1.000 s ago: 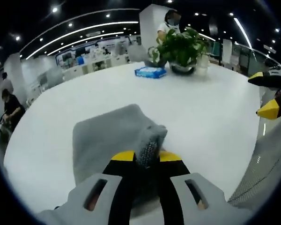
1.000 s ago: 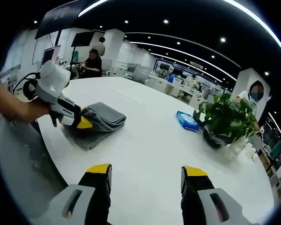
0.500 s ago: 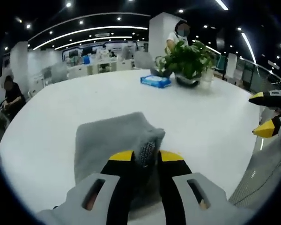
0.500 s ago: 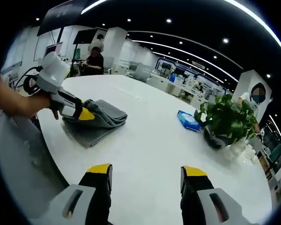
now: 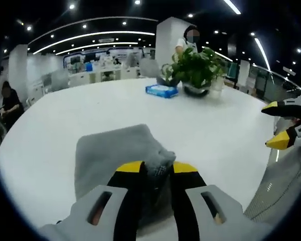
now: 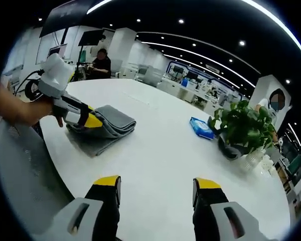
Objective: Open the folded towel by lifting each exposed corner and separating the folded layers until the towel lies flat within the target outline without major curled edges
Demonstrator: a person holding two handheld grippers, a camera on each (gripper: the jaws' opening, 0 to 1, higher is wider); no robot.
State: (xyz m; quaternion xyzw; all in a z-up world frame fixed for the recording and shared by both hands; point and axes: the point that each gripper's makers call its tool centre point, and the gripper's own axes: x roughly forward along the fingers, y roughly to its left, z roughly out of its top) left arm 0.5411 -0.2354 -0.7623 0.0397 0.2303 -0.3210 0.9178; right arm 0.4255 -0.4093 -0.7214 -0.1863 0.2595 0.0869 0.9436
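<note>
We observe the left gripper pinching a corner of the folded grey towel, while the right gripper hangs spread above the white table.

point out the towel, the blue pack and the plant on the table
towel [image 5: 110,150], left gripper view, on its flat grey top layer
blue pack [image 5: 161,90], left gripper view, on the middle of its top
plant [image 6: 246,128], right gripper view, on its green leaves

Each hand-held gripper has grey slotted bodies, black jaws, yellow tips; the left hand-held gripper carries a white housing, black cable.
</note>
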